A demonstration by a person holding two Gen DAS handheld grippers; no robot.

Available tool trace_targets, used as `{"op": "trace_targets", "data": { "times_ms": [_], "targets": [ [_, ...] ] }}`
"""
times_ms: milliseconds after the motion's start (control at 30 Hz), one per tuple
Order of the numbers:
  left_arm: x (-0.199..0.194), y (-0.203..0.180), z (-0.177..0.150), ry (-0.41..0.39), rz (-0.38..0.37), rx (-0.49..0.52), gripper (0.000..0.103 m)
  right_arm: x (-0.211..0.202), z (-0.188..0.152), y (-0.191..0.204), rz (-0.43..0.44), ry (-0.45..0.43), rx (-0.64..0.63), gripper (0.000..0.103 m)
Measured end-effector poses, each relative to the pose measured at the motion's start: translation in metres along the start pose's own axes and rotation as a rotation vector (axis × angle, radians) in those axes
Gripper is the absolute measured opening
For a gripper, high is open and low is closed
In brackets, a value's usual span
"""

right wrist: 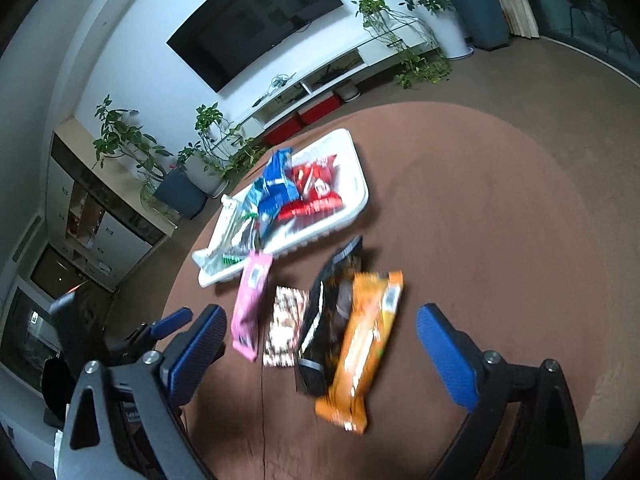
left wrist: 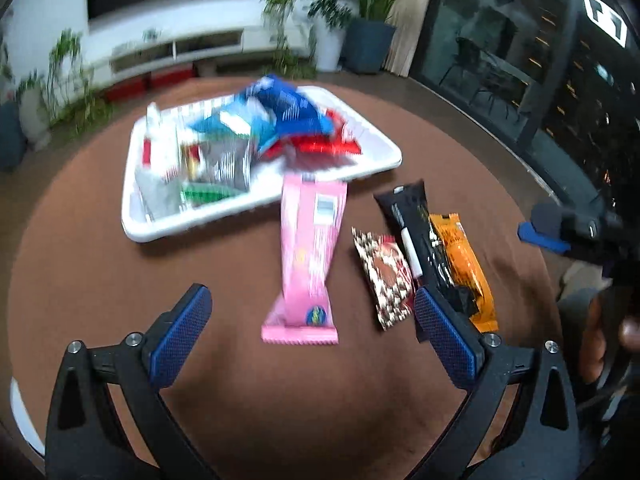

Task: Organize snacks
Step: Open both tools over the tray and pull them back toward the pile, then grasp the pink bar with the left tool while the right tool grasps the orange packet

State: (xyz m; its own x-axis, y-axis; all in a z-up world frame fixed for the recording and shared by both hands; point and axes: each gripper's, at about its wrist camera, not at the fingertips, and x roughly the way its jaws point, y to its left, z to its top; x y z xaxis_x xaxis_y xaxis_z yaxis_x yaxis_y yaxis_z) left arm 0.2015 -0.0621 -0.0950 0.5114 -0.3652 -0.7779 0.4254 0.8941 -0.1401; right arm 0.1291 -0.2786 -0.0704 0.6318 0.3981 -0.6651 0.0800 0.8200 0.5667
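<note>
A white tray holds several snack packs, blue, red, silver and green. On the brown tablecloth in front of it lie a pink pack, a brown-and-white patterned pack, a black pack and an orange pack. My left gripper is open, above the pink pack's near end. My right gripper is open above the black and orange packs. The right gripper also shows at the right edge of the left wrist view.
The round table has a brown cloth, bare on its right side. Beyond it stand a white TV shelf, potted plants and a cabinet.
</note>
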Motion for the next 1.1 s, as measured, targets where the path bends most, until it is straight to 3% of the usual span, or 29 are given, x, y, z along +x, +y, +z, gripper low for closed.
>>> {"op": "trace_targets", "data": {
  "times_ms": [333, 433, 500, 567, 767, 833, 867, 933, 1100],
  "targets": [
    [0.015, 0.010, 0.023, 0.032, -0.003, 0.014, 0.098, 0.005, -0.013, -0.008, -0.043, 0.011, -0.022, 0.093],
    [0.027, 0.013, 0.029, 0.073, -0.005, 0.033, 0.083, 0.004, -0.013, -0.009, -0.043, 0.012, -0.026, 0.092],
    [0.037, 0.014, 0.031, 0.101, -0.003, 0.045, 0.067, 0.003, -0.014, -0.009, -0.049, 0.008, -0.033, 0.091],
    [0.044, 0.015, 0.032, 0.124, 0.000, 0.056, 0.062, 0.004, -0.014, -0.009, -0.053, 0.008, -0.035, 0.091],
    [0.061, 0.014, 0.034, 0.164, 0.006, 0.075, 0.062, 0.008, -0.016, -0.009, -0.056, 0.028, -0.043, 0.090],
    [0.065, 0.013, 0.035, 0.170, 0.010, 0.082, 0.056, 0.008, -0.016, -0.007, -0.062, 0.029, -0.058, 0.089],
    [0.067, 0.013, 0.035, 0.178, 0.011, 0.081, 0.044, 0.008, -0.017, -0.006, -0.067, 0.028, -0.065, 0.089],
    [0.068, 0.013, 0.036, 0.172, 0.020, 0.082, 0.033, 0.008, -0.017, -0.004, -0.074, 0.030, -0.074, 0.088],
    [0.067, 0.012, 0.034, 0.174, 0.003, 0.092, 0.027, 0.012, -0.019, -0.002, -0.091, 0.052, -0.087, 0.085]
  ]
}}
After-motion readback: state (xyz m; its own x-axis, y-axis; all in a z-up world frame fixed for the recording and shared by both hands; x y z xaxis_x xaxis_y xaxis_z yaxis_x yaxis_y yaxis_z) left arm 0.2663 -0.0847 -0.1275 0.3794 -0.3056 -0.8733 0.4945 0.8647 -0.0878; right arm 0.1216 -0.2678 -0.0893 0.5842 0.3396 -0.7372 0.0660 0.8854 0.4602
